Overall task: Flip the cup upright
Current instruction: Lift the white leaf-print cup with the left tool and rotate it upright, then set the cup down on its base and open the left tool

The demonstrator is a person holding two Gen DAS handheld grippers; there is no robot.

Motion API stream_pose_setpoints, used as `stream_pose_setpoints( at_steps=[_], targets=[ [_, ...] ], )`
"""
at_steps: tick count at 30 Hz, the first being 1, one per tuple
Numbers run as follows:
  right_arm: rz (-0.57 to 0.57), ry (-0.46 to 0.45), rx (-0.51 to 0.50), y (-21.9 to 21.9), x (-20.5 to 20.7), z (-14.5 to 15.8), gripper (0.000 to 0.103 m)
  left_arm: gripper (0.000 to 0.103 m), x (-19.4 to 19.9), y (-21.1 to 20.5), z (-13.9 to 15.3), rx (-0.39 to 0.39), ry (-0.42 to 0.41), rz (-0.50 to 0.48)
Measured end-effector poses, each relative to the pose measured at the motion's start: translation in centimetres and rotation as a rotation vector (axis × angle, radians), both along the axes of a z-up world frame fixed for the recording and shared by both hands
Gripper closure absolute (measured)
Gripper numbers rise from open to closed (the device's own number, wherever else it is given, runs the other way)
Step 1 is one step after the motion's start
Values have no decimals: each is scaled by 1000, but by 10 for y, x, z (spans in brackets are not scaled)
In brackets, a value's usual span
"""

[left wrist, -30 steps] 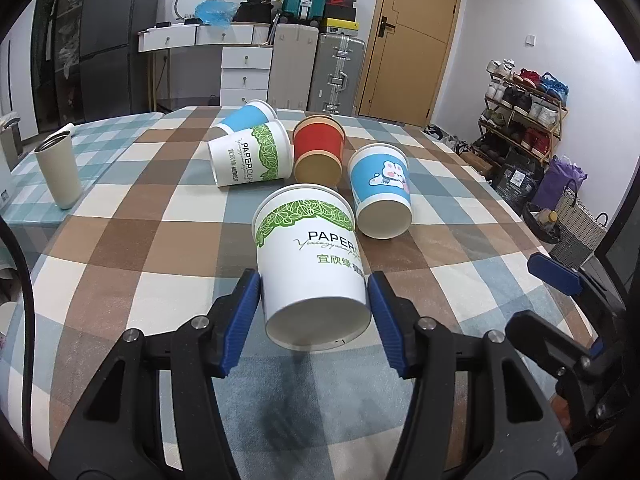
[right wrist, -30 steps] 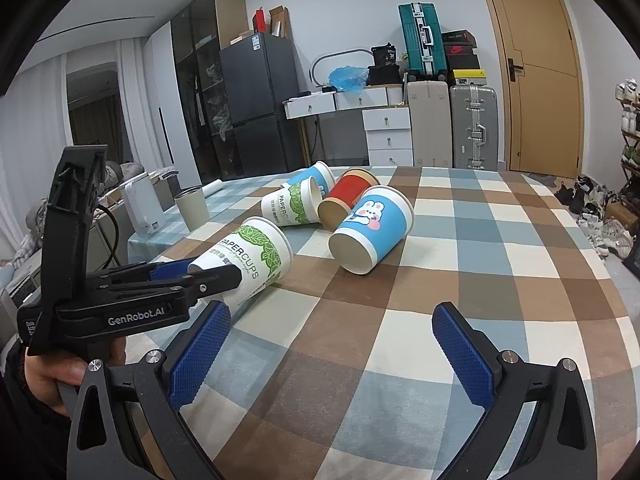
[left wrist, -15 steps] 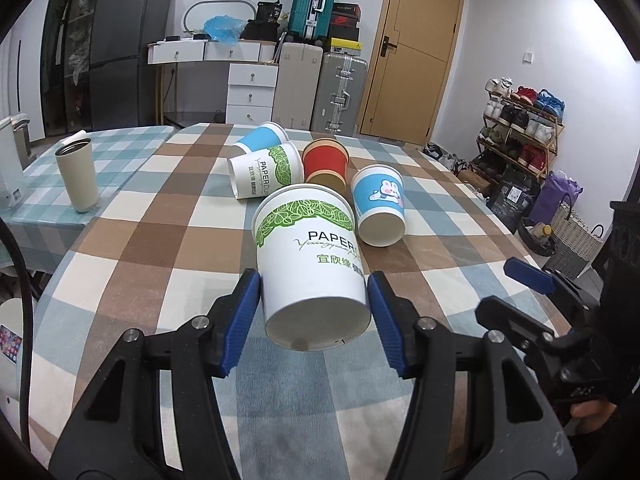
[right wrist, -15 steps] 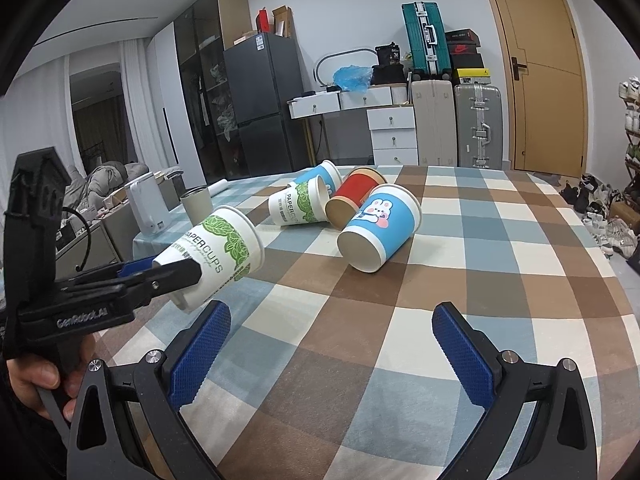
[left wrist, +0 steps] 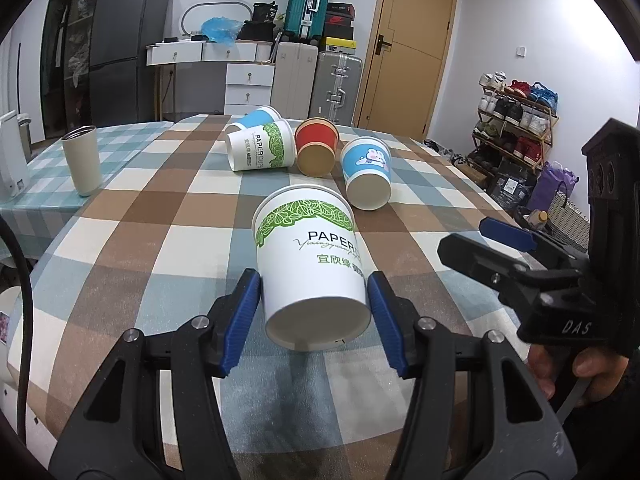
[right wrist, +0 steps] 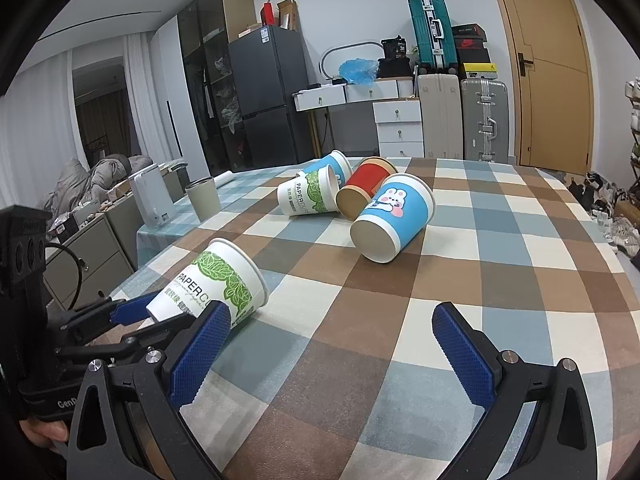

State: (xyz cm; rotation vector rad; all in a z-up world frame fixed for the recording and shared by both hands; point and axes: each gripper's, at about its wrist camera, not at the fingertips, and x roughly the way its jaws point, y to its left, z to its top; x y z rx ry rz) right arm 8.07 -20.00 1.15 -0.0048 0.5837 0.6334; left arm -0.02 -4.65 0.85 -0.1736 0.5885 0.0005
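My left gripper (left wrist: 314,320) is shut on a white paper cup with green leaf print (left wrist: 310,256), gripped near its base and held tilted above the checked table (left wrist: 160,216), mouth pointing away. In the right wrist view the same cup (right wrist: 212,284) is at the left, in the left gripper (right wrist: 132,316). My right gripper (right wrist: 332,348) is open and empty over the table's near part; it also shows in the left wrist view (left wrist: 508,248) at the right.
Several cups lie on their sides farther back: a blue rabbit cup (left wrist: 366,172), a red cup (left wrist: 316,150), a white and green cup (left wrist: 260,150), a blue cup (left wrist: 254,118). A beige tumbler (left wrist: 82,160) stands upright at the left. A shoe rack (left wrist: 516,124) stands at the right.
The left gripper has lifted the cup off the table and drawn it back and up. The right gripper stays open and has shifted nearer to the left gripper.
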Motion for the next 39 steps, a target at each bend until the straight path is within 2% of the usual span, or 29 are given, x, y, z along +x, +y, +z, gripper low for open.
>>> stream_pose_setpoints(
  at_steps=[14,25,28,30,34,37,39],
  targets=[
    [-2,2,-1,0,0,-1,0,50,-4,-13,-13,13,7,-5],
    [-2,1,0,1,0,-1,0,48,2,-14,-11,30,15,-30],
    [-2,1,2,0,0,-1,0,35,2,-13,-9,29,10,-35],
    [-1,0,4,0,-1,-1,0,20,0,-11,-7,25,-6,-36],
    [0,3,6,-1,-1,0,0,15,-5,-4,0,24,-43,-38],
    [7,13,20,-2,-1,1,0,3,-8,2,7,29,-81,-31],
    [13,19,26,-1,-1,2,0,1,-11,8,12,31,-115,-21]
  ],
)
